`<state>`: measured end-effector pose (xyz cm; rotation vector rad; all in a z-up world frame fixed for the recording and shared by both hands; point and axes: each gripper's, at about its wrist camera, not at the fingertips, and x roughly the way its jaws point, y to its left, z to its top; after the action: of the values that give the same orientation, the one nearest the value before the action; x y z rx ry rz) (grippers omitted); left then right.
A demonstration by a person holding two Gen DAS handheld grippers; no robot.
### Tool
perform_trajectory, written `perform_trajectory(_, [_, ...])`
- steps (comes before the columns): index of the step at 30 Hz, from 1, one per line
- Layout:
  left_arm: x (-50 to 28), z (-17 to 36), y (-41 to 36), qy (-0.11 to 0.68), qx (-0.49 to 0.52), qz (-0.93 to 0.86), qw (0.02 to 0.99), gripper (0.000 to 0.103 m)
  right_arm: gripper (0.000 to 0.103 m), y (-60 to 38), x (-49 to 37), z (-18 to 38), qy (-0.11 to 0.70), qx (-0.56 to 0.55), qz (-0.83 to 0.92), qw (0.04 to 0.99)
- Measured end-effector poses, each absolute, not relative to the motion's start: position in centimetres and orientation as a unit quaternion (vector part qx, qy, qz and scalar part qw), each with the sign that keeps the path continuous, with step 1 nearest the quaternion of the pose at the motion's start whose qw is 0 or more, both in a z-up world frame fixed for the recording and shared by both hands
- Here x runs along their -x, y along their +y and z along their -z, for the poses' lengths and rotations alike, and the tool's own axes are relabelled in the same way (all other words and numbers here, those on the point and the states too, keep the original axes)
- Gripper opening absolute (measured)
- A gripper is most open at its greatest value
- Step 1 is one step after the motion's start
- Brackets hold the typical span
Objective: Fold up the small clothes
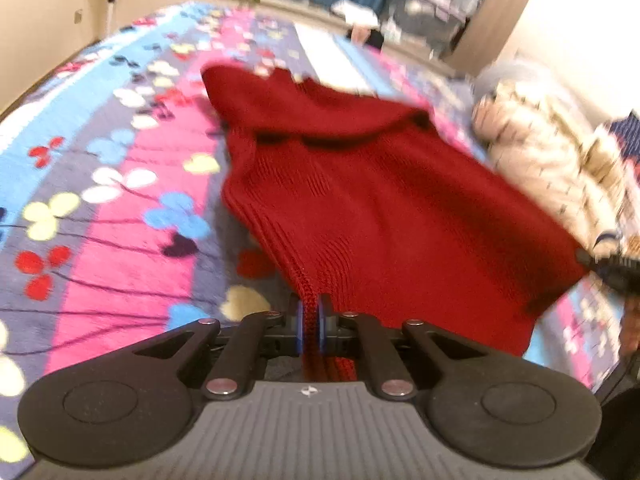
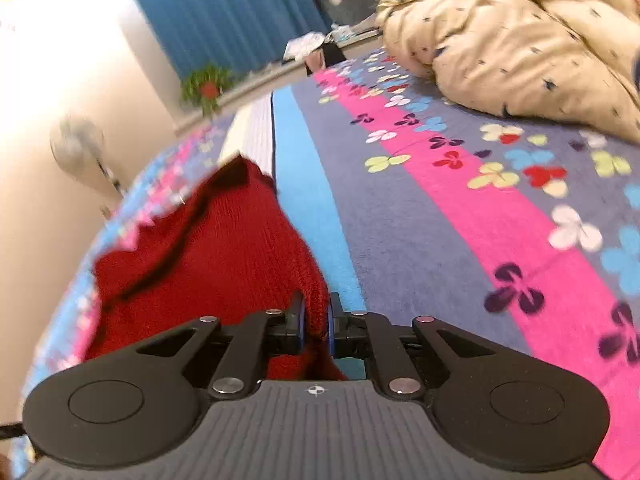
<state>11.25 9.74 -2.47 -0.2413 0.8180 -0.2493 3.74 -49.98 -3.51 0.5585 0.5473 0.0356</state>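
Red knit garment (image 1: pixel 380 200) on a patterned bed (image 1: pixel 100 200), gripped at two near corners. The left gripper (image 1: pixel 310 320) has its fingers (image 1: pixel 298 320) pinching a ribbed edge of the knit; the right gripper (image 2: pixel 316 324) has its fingers (image 2: pixel 298 322) pinching the opposite near corner. The cloth rises from the bed toward both grips, its far part with the collar resting on the cover.

Risks, as judged: each grip takes only a narrow bite of loose knit, so a quick pull could draw the edge out; uneven lifting could skew the fold line; the far part may drag and bunch on the plush cover.

Pose: both grippers point forward and downward over the bed, the right view tilted as if rolled. A cream quilt (image 2: pixel 520 40) lies beyond.
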Motion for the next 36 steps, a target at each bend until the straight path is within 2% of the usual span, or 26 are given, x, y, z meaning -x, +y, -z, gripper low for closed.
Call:
perform_trajectory(3, [-9.9,2.1,12.7,0.4,0.137,0.107,0.9,0.007,0.01,-52.0,-0.6,3.2,0.244,-0.33,-0.044,0.911])
perform_trajectory(5, [-9.7,2.5,13.8,0.423,0.136,0.095,0.891,0.007,0.01,-52.9,0.9,3.9,0.257,-0.359,-0.058,0.896])
perform_trajectory(9, [-10.3,4.1,13.7,0.477,0.097,0.09,0.869,0.008,0.01,-52.2,0.4,7.5,0.414,-0.324,-0.034,0.85])
perform_trajectory(11, [-11.0,5.1,13.3,0.502,0.081,0.079,0.857,0.009,0.013,-50.9,-0.5,8.2,0.452,-0.286,-0.033,0.844])
perform_trajectory(13, [-11.6,5.2,13.0,0.504,0.07,0.067,0.858,0.016,0.02,-49.4,-1.2,7.8,0.458,-0.217,-0.006,0.862])
perform_trajectory(15, [-11.9,5.1,12.9,0.502,0.083,0.07,0.858,0.043,0.045,-49.1,-1.6,7.3,0.443,-0.197,0.018,0.874])
perform_trajectory(17, [-12.3,5.4,12.8,0.504,0.084,0.066,0.857,0.048,0.055,-49.0,-2.0,7.0,0.428,-0.208,0.014,0.879])
perform_trajectory(18, [-12.6,5.8,12.6,0.509,0.082,0.061,0.854,0.048,0.055,-48.8,-2.5,6.9,0.427,-0.208,0.008,0.88])
perform_trajectory(23, [-13.5,7.9,12.7,0.541,0.077,0.034,0.837,0.046,0.054,-46.4,-4.5,10.0,0.476,-0.135,0.006,0.869])
perform_trajectory(25, [-13.3,8.1,12.5,0.543,0.073,0.046,0.835,0.022,0.02,-45.6,-4.4,9.9,0.47,-0.11,-0.008,0.876])
perform_trajectory(26, [-13.1,7.8,12.2,0.536,0.065,0.056,0.84,0.01,0.011,-45.5,-4.3,9.5,0.467,-0.113,-0.022,0.877])
perform_trajectory(28, [-11.9,6.4,11.8,0.504,0.069,0.09,0.856,0.009,0.01,-46.0,-3.6,8.5,0.452,-0.116,-0.021,0.884])
perform_trajectory(30, [-10.5,4.8,11.7,0.474,0.081,0.132,0.867,0.009,0.009,-47.9,-2.2,6.9,0.419,-0.172,-0.009,0.891])
perform_trajectory(32, [-10.3,5.4,11.9,0.489,0.056,0.097,0.865,0.009,0.009,-49.3,-1.3,6.2,0.404,-0.215,-0.006,0.889])
perform_trajectory(34, [-11.0,6.8,12.1,0.517,0.023,0.044,0.854,0.01,0.01,-48.6,-1.7,6.8,0.423,-0.191,-0.001,0.886])
perform_trajectory(36, [-11.4,6.8,11.9,0.517,0.014,0.038,0.855,0.015,0.013,-46.6,-2.6,8.1,0.466,-0.121,0.013,0.876])
